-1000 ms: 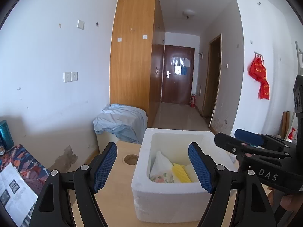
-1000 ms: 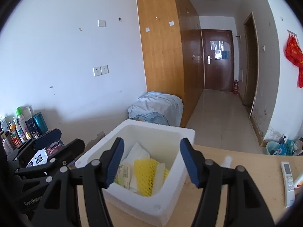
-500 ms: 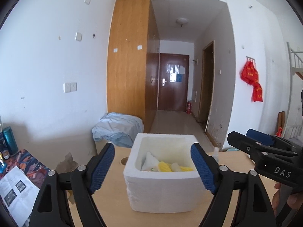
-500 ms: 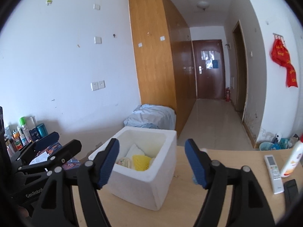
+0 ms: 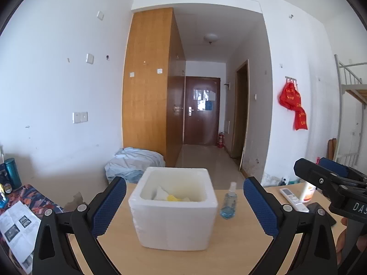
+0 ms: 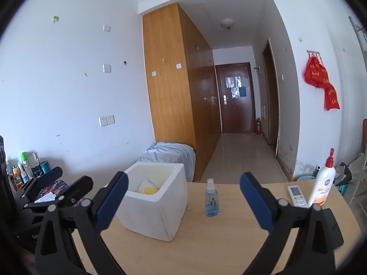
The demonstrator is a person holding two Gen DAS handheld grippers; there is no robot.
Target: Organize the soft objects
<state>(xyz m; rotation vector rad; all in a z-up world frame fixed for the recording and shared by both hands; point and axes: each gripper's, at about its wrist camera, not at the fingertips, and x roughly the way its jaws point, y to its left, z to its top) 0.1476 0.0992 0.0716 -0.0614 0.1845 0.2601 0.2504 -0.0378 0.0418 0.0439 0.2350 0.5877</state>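
Both grippers, left & right, hang spread wide w/ nothing held, since the soft items sit inside the foam box on the desk.

- we've got the foam box sitting on the table, soft stuff inside it
- spray bottle just right of the box, not touching
- remote + lotion bottle further right, next to each other
- covered bundle behind the table, by the wardrobe
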